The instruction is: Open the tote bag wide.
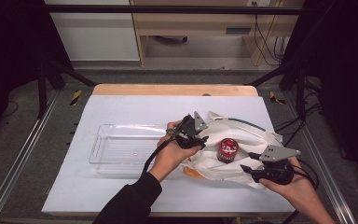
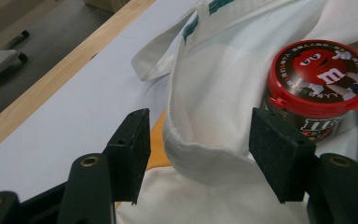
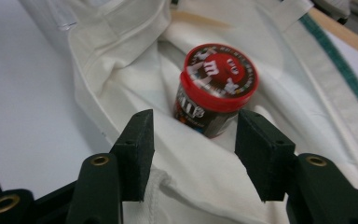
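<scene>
A red-lidded jar (image 1: 227, 150) was seen standing upright on a white bag (image 1: 242, 135), near the bag's middle. The left gripper (image 2: 198, 154) was held wide open, a fold of the bag's rim lying between its jaws. The right gripper (image 3: 193, 156) was held wide open too, just short of the jar. A clear tray (image 1: 103, 150) lay left of the bag.

Your workspace: a white-topped table in a dim, dark-sided rig

You face a table (image 1: 121, 186) covered in white, with a bare wooden edge (image 1: 175, 89) at its far side. Grey floor (image 1: 23, 116) surrounds it, with metal rails (image 1: 14, 163) running along both sides. Beyond stand a pale wooden cabinet (image 1: 200, 28) and a white panel (image 1: 93, 32), with black cables (image 1: 265, 42) hanging at the right.
</scene>
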